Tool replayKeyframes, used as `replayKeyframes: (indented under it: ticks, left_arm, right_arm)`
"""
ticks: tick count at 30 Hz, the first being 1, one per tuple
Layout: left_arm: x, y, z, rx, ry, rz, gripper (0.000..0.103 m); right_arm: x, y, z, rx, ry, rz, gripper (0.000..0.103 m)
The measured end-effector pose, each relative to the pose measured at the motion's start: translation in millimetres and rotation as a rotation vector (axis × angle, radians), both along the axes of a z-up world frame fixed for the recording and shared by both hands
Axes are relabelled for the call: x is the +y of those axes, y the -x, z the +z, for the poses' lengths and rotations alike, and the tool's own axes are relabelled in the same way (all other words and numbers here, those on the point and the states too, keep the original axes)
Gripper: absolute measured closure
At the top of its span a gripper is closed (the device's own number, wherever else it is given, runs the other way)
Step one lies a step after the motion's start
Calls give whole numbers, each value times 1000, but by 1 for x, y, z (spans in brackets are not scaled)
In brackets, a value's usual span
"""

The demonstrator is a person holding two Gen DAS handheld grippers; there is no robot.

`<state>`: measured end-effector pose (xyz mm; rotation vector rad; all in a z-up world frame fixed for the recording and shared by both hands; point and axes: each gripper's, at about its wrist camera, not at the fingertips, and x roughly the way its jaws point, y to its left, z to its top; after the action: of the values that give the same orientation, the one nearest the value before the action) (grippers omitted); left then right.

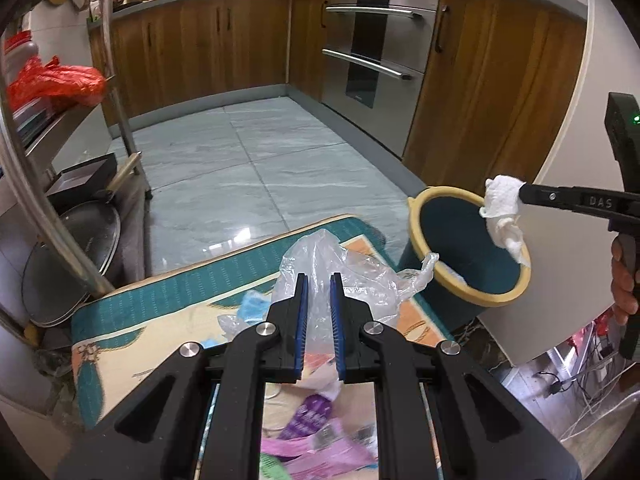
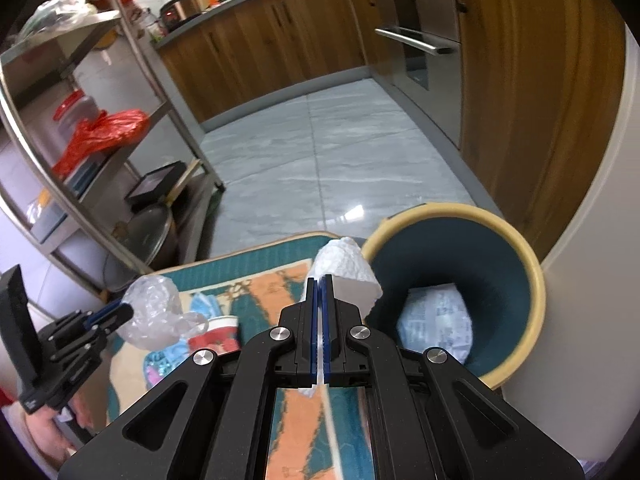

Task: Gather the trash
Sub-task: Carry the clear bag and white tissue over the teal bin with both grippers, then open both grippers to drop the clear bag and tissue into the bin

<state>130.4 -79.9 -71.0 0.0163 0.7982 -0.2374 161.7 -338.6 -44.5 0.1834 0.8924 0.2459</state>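
Observation:
My left gripper (image 1: 319,278) is shut on a crumpled clear plastic bag (image 1: 352,268), held above a patterned mat (image 1: 168,292); in the right wrist view the same left gripper (image 2: 124,312) shows at far left with the plastic bag (image 2: 156,312) bunched at its tip. My right gripper (image 2: 319,280) is shut on a white paper towel (image 2: 348,270), beside the near rim of a dark teal bin with a cream rim (image 2: 536,276). In the left wrist view the right gripper (image 1: 520,194) holds the paper towel (image 1: 502,208) over the bin (image 1: 448,232). A white wrapper (image 2: 436,320) lies inside the bin.
More litter lies on the mat: a red-and-white paper cup (image 2: 218,330), blue wrappers (image 2: 204,304), pink and purple packets (image 1: 316,432). A steel shelf rack (image 2: 132,92) with pans and a red bag (image 1: 56,84) stands left. Wooden cabinets and an oven (image 1: 372,48) line the far side.

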Motion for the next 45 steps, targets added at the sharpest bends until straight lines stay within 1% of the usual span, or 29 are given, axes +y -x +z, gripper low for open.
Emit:
replayKeyframes:
  ticks: [7,11,15,17,18,21,24,27,29,32,36,45]
  left_arm:
    - [-31,-9,-5,6,-1,-46,92]
    - [-50,-16,-7,16,20,-62,92]
    - [-75,-20,-11,18,37,-106,92]
    - [-90,-27,-14,21,32,-124,92]
    - [-94,-30,-14,17,33,-127,92]
    - [-110,-39,-12,-5,53,-137,92]
    - [-126,-45,-12,-31,47,-158,92]
    - [-143,-51,-20,-35,43,-186,92]
    - [-155,-53,-28,-34,27,-218,92]
    - [-172,-54,-36,-47,-5,-261,92]
    - [-188,-60,-43,-44,-5,-285,92]
    - [-214,-73,-57,-16,36,-301,92]
  right_arm:
    - [-19,-2,-8,11,28,-33,100]
    - [-30,-1,-12,15,46,-58,100]
    - [-41,1,-18,20,72,-82,100]
    - [-45,1,-20,19,90,-89,100]
    - [-48,1,-21,13,105,-100,100]
    - [-62,-1,-22,12,94,-151,100]
    - [-76,-2,-25,8,91,-206,100]
    - [-85,-3,-31,14,97,-237,100]
    - [-90,-3,-35,18,118,-260,100]
    - [-91,-5,-41,25,128,-268,100]
    - [-89,-7,-48,33,150,-263,100]
    - [-92,-6,-58,41,186,-245,100]
